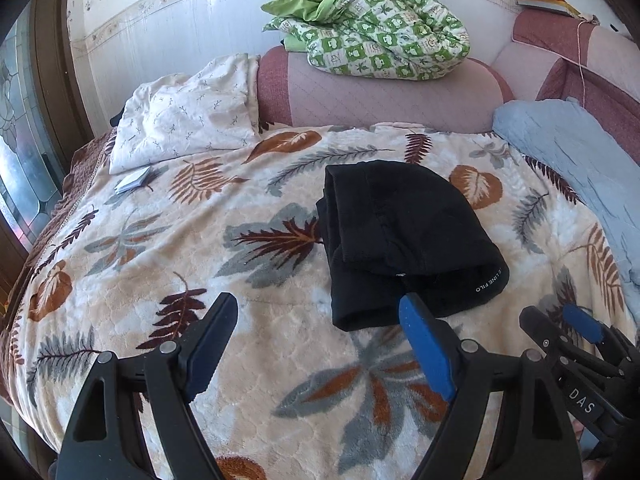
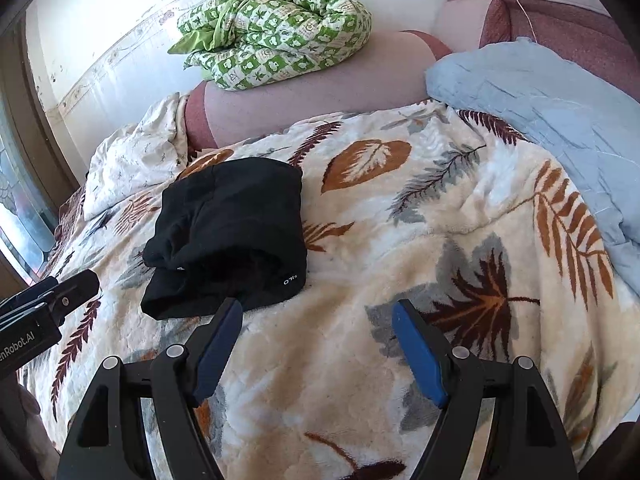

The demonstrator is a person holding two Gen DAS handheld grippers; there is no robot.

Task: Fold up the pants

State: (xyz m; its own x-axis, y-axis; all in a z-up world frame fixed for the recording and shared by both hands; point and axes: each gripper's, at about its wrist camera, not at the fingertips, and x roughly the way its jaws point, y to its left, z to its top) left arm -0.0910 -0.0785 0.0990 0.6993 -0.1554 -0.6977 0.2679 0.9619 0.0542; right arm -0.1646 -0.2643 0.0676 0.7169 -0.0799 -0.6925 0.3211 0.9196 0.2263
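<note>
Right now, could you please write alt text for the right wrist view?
Black pants lie folded in a compact bundle on a leaf-patterned blanket. The open right gripper hovers empty nearby, with a green quilt behind.

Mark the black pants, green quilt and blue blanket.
black pants (image 1: 404, 236): left wrist view, top folded layer.
green quilt (image 2: 276, 32): right wrist view, middle of the bundle.
blue blanket (image 2: 552, 120): right wrist view, upper surface.

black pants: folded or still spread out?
Folded. The black pants lie as a compact layered bundle on the leaf-print blanket; neither gripper holds them.
</note>
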